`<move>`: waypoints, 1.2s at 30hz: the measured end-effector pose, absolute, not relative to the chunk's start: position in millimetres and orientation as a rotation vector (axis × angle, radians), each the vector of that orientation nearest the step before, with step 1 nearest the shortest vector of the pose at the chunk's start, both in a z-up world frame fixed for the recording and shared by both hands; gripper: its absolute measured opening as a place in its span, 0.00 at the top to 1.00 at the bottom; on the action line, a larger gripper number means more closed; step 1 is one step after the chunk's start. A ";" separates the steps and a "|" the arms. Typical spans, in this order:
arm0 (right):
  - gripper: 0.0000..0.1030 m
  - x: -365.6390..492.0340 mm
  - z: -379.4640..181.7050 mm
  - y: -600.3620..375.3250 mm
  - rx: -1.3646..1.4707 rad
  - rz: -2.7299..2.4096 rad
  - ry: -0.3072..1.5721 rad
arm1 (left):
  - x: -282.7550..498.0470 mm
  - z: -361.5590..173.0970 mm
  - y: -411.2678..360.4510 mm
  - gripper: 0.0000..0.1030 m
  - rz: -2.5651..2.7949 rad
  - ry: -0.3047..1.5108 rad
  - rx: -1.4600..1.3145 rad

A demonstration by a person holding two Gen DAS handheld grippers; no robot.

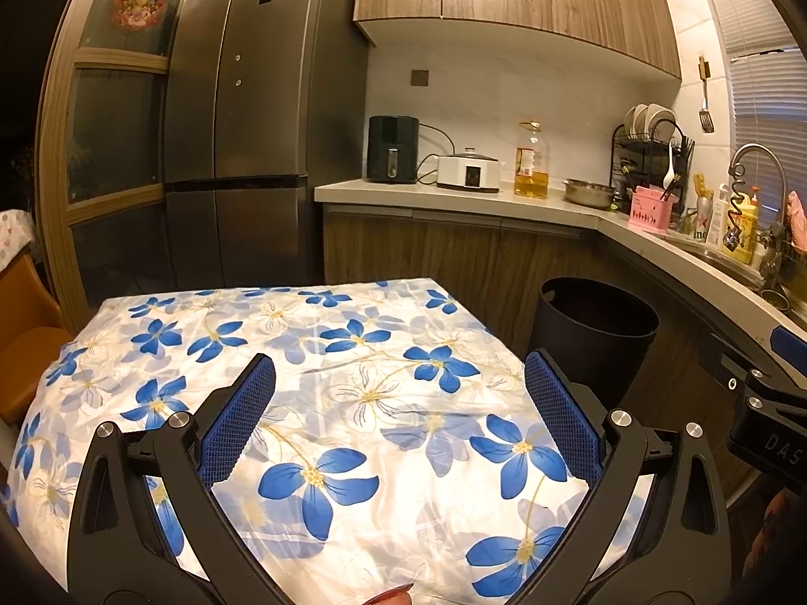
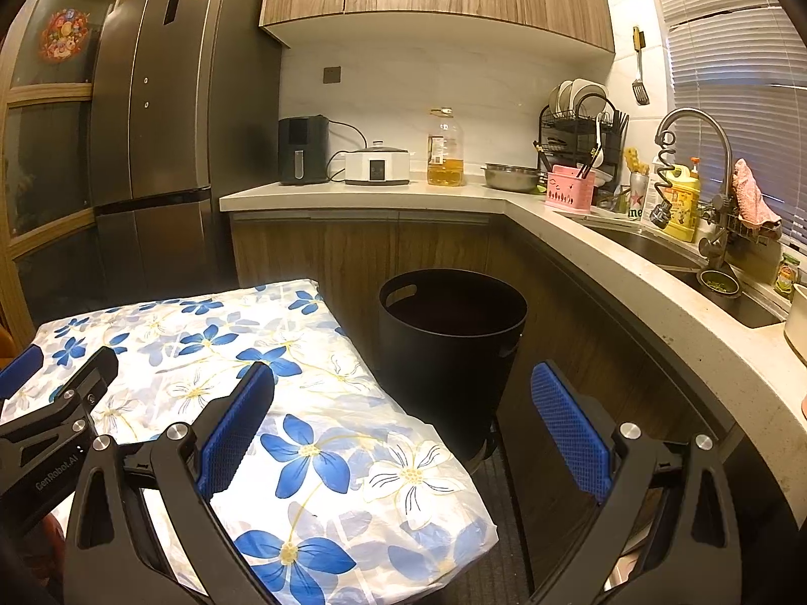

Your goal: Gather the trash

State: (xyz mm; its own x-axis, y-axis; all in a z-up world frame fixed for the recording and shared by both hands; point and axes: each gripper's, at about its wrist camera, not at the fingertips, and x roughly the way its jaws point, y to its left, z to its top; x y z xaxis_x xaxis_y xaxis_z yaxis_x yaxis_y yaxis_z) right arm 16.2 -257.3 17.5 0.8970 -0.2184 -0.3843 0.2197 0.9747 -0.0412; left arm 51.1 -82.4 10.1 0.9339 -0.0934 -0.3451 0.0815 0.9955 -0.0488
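A black round bin with handle slots stands on the floor beside the table's right edge; it shows too in the left wrist view as the bin. My left gripper hovers open over the flowered tablecloth, nothing between its blue pads. My right gripper is open as well, its left finger over the table's corner and its right finger over the floor near the bin. No loose trash shows on the cloth. The right gripper's body appears at the right edge of the left view.
A table under a blue-flower cloth fills the foreground. Behind it are a dark fridge and an L-shaped counter with an air fryer, cooker, oil bottle, steel bowl, dish rack and sink. An orange chair stands at the left.
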 end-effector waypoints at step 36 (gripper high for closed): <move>0.05 17.5 21.2 -257.4 0.006 -0.223 0.390 | 50.2 15.3 -81.8 0.05 -0.090 0.343 -0.032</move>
